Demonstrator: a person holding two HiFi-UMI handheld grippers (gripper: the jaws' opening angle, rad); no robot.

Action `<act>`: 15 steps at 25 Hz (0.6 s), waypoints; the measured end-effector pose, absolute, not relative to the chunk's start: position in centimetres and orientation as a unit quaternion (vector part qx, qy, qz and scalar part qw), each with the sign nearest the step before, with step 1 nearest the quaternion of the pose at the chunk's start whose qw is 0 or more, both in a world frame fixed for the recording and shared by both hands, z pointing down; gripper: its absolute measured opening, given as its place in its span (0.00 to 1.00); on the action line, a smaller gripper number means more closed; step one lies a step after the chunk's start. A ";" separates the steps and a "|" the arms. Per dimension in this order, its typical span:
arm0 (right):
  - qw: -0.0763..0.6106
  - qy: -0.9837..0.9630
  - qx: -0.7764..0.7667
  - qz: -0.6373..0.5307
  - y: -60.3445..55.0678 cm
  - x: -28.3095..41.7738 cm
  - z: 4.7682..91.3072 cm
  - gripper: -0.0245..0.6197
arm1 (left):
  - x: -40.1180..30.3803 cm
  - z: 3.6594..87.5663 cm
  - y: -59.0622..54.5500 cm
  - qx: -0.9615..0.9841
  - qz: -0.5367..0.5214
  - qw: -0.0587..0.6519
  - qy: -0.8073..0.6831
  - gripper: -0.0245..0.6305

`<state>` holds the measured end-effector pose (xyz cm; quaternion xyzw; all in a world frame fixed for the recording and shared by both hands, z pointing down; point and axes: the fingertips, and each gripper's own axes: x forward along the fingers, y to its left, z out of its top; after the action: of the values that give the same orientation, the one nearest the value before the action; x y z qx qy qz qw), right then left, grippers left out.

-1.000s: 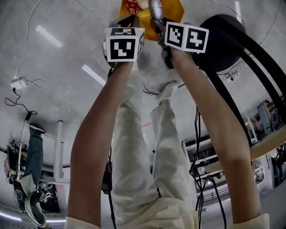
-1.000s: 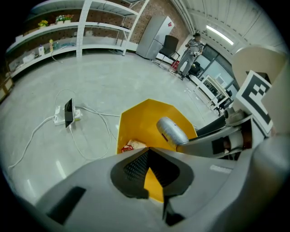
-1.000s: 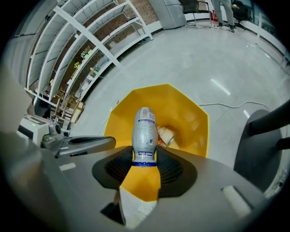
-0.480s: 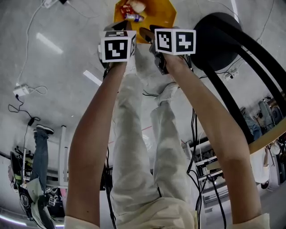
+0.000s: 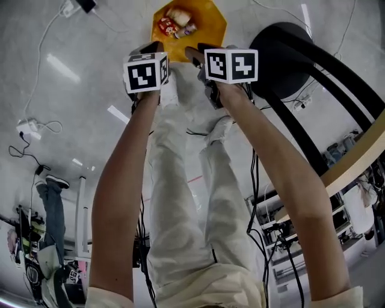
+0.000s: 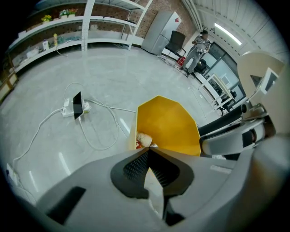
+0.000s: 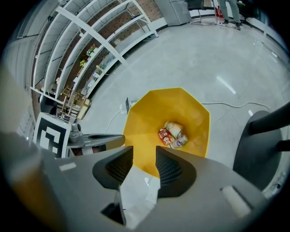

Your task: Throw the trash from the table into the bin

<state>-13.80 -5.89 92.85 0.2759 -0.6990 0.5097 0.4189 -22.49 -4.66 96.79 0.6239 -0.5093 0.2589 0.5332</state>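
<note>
Glossy grey floor [image 5: 78,108] — octagonal yellow bin [image 5: 210,18]

1. Illumination: bright and even, from overhead. White strip-light reflections glare on the glossy floor [image 5: 90,90] left of the bin [image 5: 209,25].
2. Shadows: soft and faint. The bin's inner walls are evenly lit.
3. Distortion: both gripper views are fisheye. Straight lines bow away from the bin, and the corners are black.
4. Focus: the bin is sharp. Surfaces nearest the lens, below the bin, are blurred.
</note>
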 end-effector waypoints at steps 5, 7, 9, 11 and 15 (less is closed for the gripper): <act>0.432 -0.708 0.268 0.489 -4.8 -13.4 89.8 0.05 | -23.9 95.1 -3.1 0.633 0.278 0.520 -0.502 0.05; 0.451 -0.712 0.249 0.477 -3.2 -13.6 88.1 0.05 | -24.7 93.9 -1.8 0.629 0.282 0.523 -0.501 0.05; 0.460 -0.715 0.238 0.470 -1.9 -14.0 86.1 0.05 | -25.7 92.5 -0.9 0.625 0.284 0.525 -0.503 0.05; 0.457 -0.719 0.234 0.469 -1.3 -14.7 83.9 0.05 | -26.4 91.0 -0.4 0.624 0.287 0.524 -0.503 0.05; 0.447 -0.731 0.240 0.456 -0.4 -15.4 79.5 0.05 | -27.5 87.4 0.3 0.635 0.291 0.510 -0.502 0.05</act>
<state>-15.38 -0.38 79.53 0.2402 -0.7307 0.4565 0.4472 -27.47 0.27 87.41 0.6346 -0.5024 0.2908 0.5103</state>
